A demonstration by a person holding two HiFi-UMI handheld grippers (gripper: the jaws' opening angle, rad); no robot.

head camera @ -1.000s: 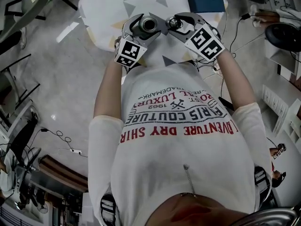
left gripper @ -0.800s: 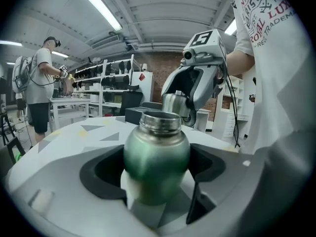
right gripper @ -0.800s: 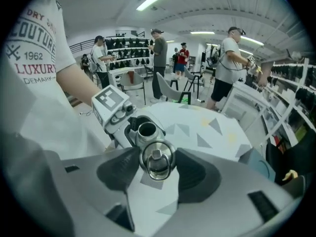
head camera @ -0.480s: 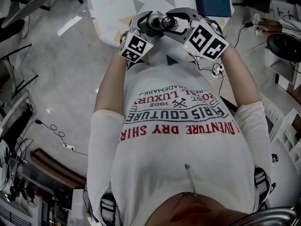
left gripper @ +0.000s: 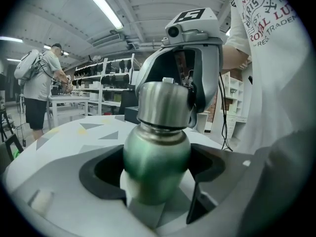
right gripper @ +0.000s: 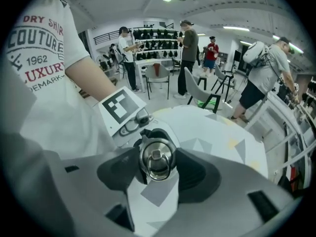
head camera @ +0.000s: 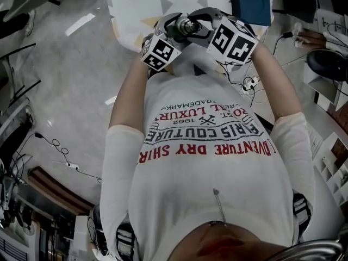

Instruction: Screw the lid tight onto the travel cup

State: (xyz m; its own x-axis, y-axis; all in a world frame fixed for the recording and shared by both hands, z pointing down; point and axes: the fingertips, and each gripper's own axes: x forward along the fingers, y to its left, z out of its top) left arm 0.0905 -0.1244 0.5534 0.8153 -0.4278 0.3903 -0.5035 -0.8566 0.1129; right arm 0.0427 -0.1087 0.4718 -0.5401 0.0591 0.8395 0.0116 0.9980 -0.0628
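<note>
Now the left gripper (left gripper: 156,184) is clamped across the green travel cup (left gripper: 156,157) over the surface's (head camera: 138,1) near edge, while the right gripper (right gripper: 157,168) is closed on the steel lid (right gripper: 157,157), facing it end-on along the cup's long axis.

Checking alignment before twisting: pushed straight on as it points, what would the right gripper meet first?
The travel cup in the left gripper: the lid the right gripper grips seems to sit on its neck already, so almost no free travel.
</note>
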